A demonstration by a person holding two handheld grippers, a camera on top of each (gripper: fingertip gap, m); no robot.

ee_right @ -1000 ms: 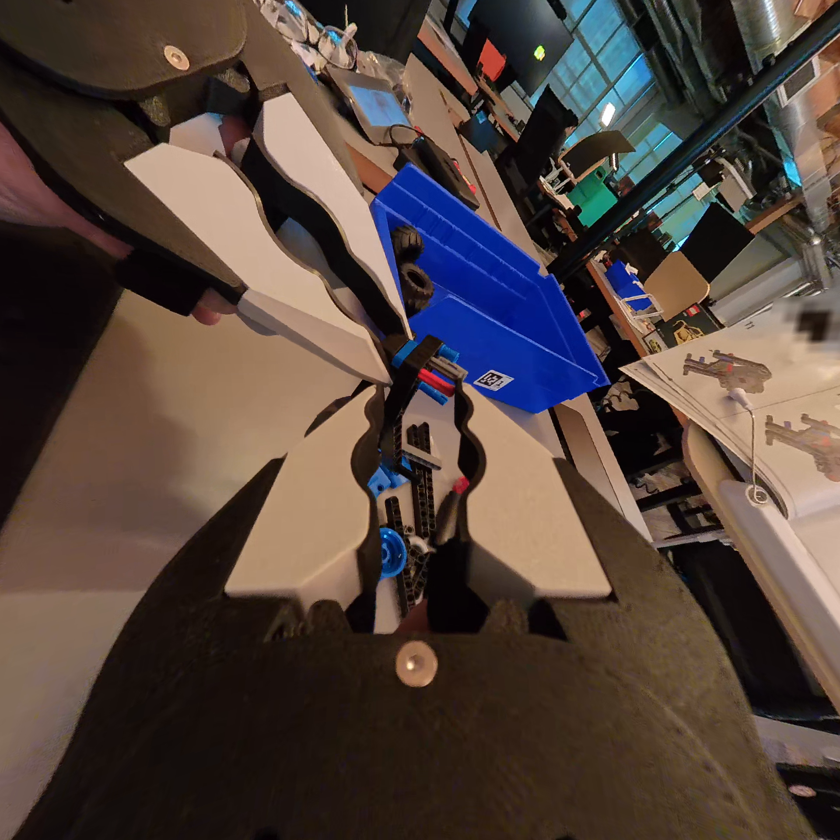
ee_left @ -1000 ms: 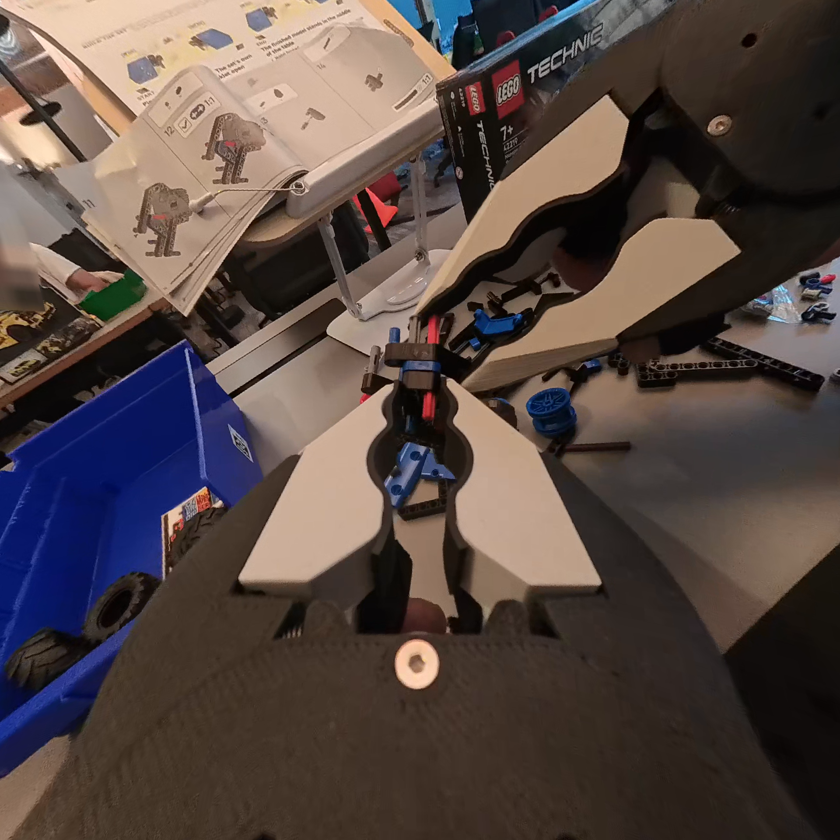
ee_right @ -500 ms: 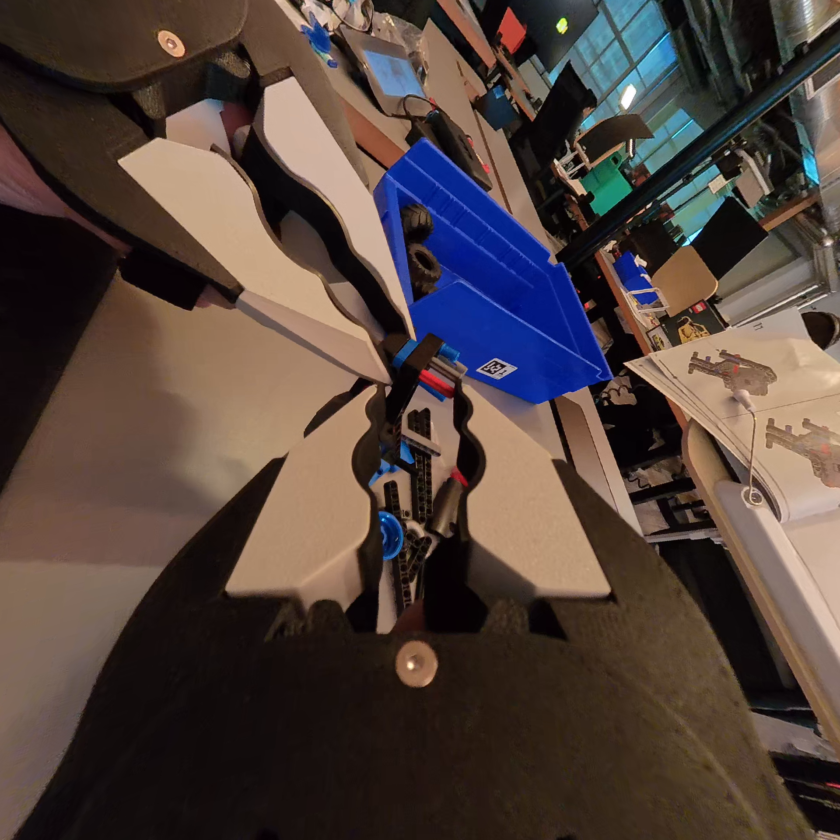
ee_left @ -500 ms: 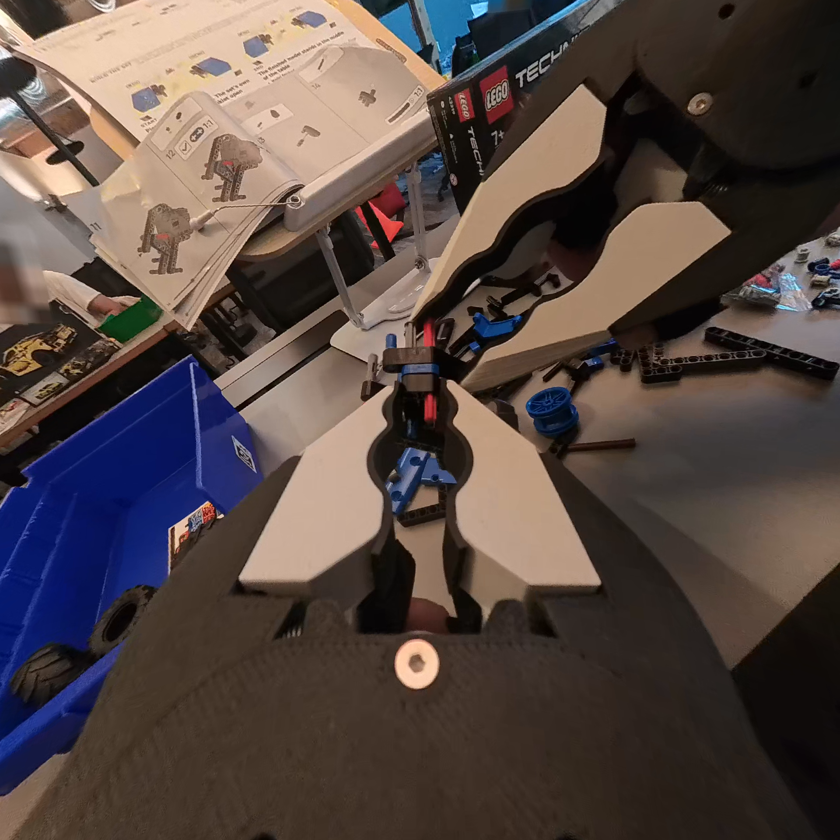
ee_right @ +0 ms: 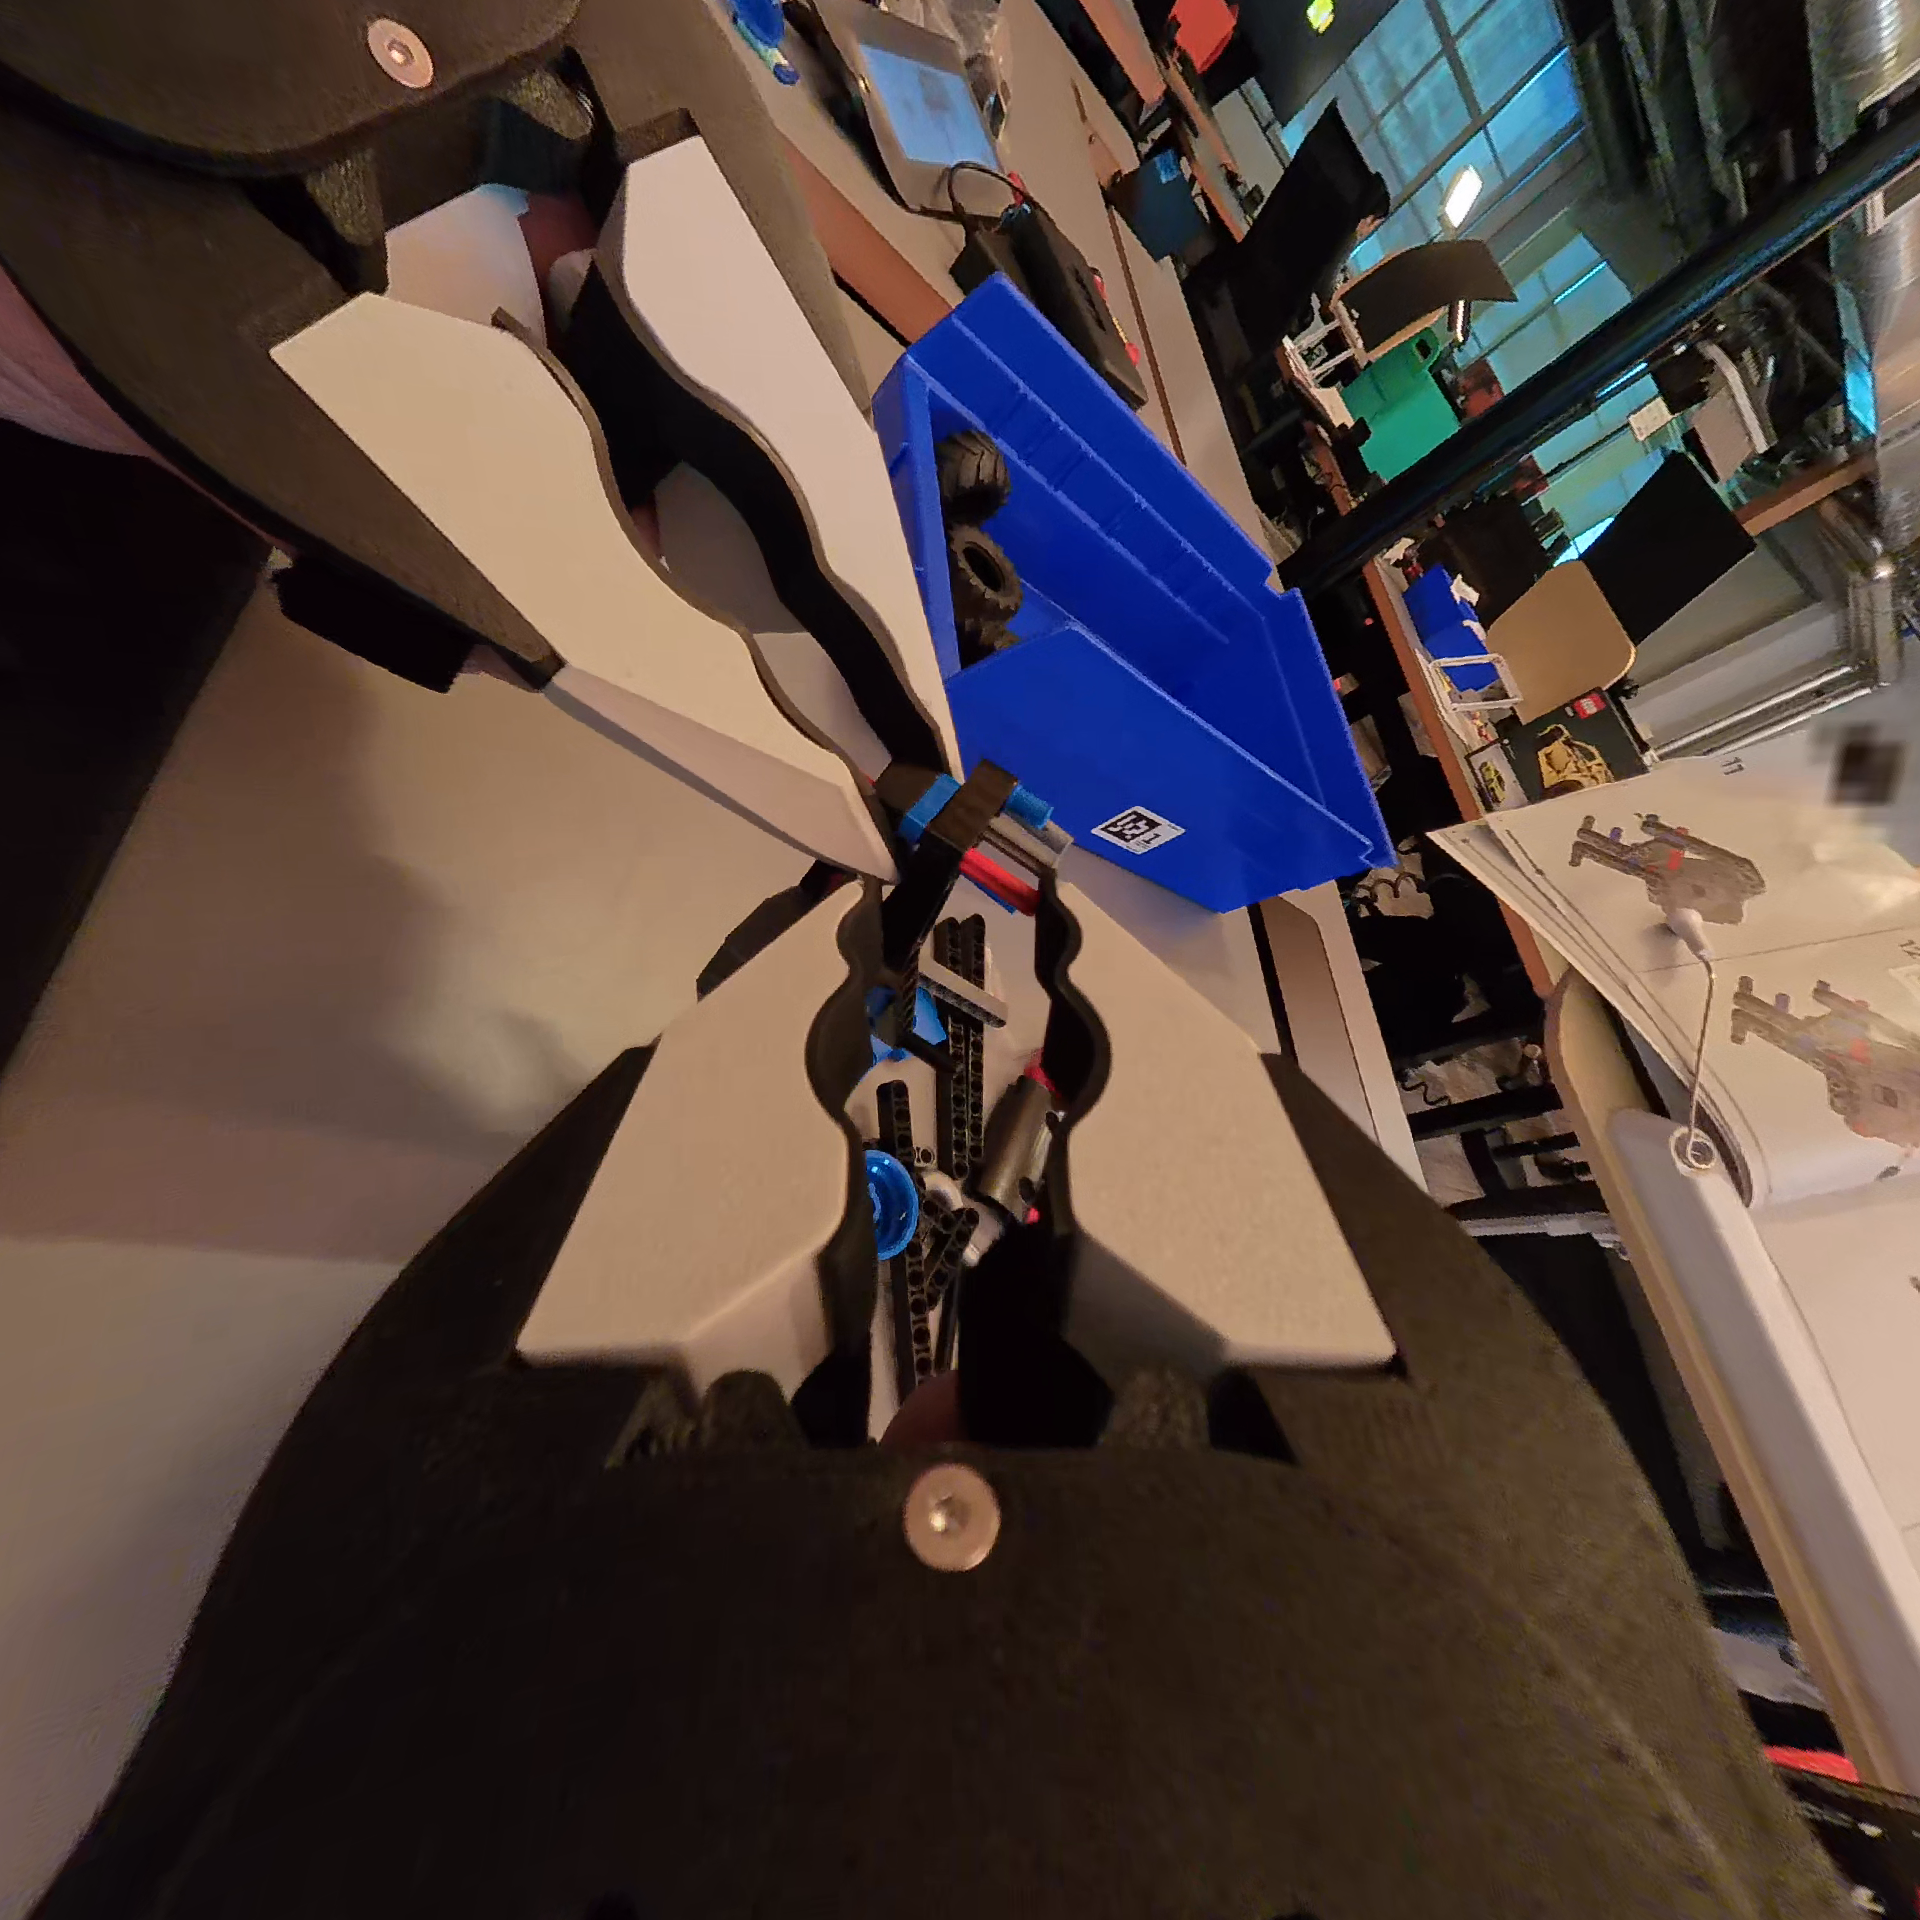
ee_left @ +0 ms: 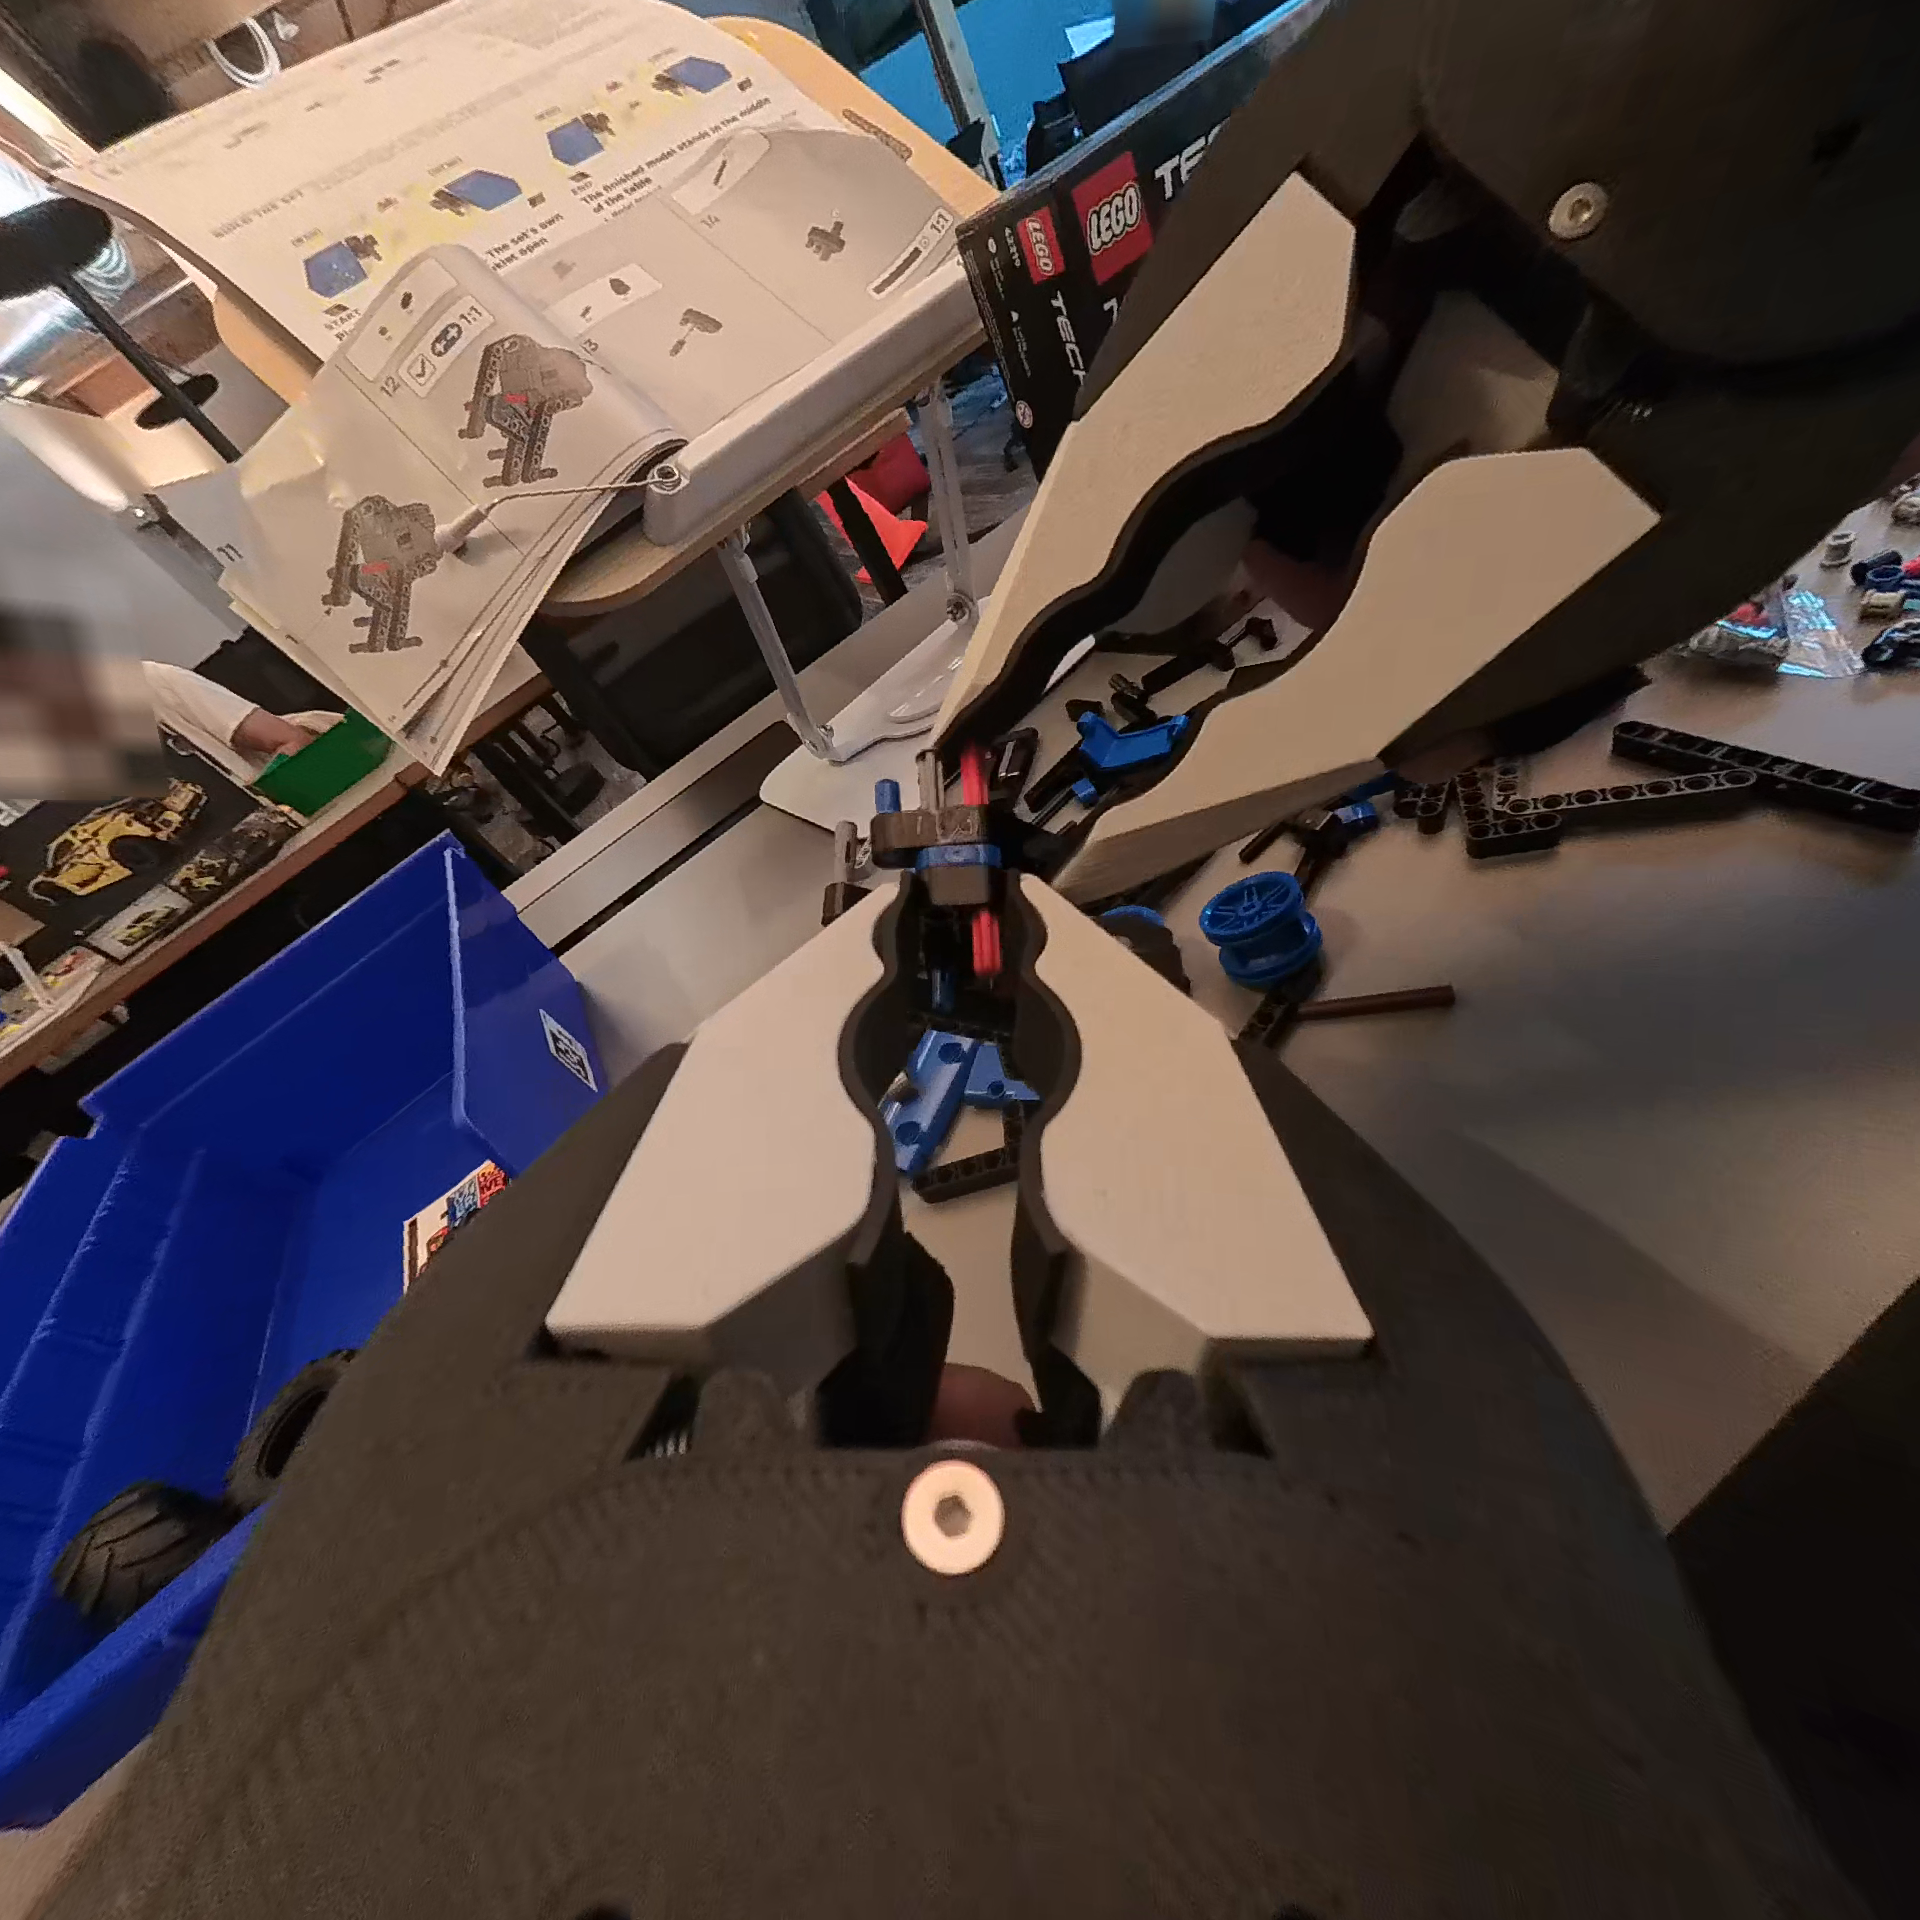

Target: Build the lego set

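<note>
In the left wrist view, the left hand-held gripper [ee_left: 951, 883] is closed on a small black, blue and red lego sub-assembly [ee_left: 940, 847] held above the grey table [ee_left: 1558, 1091]. The right hand-held gripper [ee_left: 997, 769] comes in from the upper right, its tip touching the same sub-assembly. Right of the sub-assembly lie a blue lego wheel hub [ee_left: 1259, 925] and long black lego beams [ee_left: 1662, 779]; to its left sits a blue plastic bin [ee_left: 312, 1039] holding black tyres [ee_left: 125, 1538], and behind it an open instruction booklet [ee_left: 499, 416] on a stand. In the right wrist view, the right hand-held gripper [ee_right: 951, 883] is nearly closed around the sub-assembly's black beam [ee_right: 935, 862], the left hand-held gripper [ee_right: 883, 800] clamping it from above.
</note>
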